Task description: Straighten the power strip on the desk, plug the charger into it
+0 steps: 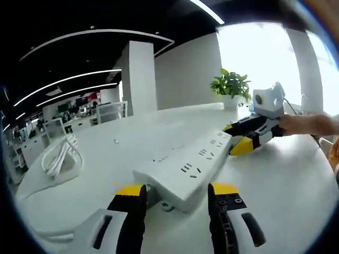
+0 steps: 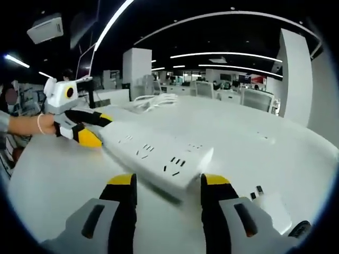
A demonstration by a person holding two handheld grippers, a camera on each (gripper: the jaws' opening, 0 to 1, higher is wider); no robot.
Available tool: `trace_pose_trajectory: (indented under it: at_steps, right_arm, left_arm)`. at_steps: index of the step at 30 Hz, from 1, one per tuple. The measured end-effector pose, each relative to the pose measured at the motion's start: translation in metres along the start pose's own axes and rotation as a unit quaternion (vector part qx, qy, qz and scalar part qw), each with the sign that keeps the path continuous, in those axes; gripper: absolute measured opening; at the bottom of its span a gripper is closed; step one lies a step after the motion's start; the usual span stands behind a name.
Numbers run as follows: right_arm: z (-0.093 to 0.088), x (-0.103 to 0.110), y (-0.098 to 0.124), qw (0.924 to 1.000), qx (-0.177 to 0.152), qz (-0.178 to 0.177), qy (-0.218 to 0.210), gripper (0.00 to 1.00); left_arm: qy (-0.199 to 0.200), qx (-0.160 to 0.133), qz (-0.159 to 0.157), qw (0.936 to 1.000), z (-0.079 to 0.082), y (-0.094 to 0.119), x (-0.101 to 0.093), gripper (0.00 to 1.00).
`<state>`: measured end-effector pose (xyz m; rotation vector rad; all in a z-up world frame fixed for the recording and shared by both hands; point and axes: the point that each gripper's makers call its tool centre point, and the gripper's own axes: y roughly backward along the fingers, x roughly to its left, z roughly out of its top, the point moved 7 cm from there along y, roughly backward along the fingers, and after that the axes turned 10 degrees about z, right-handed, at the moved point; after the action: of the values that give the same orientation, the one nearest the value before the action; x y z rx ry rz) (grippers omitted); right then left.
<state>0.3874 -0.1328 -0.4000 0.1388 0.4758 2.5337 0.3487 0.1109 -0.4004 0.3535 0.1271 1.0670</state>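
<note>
on the white desk (image 1: 286, 174) the power strip (image 1: 185, 166) runs lengthwise between both spread grippers, left gripper (image 1: 176, 193) and right gripper (image 2: 166, 185).

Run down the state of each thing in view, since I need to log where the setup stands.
power strip: flat on the desk, sockets empty, one end between each gripper's jaws
left gripper: open, jaws either side of the strip's end
right gripper: open at the other end
white cable: coiled loosely on the desk
potted plant: upright
</note>
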Motion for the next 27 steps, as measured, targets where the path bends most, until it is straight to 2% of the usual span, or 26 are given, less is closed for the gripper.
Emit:
trace_pose_trajectory:
  at_steps: [6,27]
  right_arm:
    - [-0.0003,-0.0011,-0.0006,1.0,0.0,-0.007,-0.002,0.44]
    - [-0.003,0.0063,-0.0021,0.9994,0.009,-0.029,0.014,0.44]
  left_arm:
    - [-0.006,0.0,0.002,1.0,-0.0002,-0.0006,0.0013,0.43]
    - [-0.007,0.0,-0.01,0.9999,-0.0006,-0.0016,0.004,0.42]
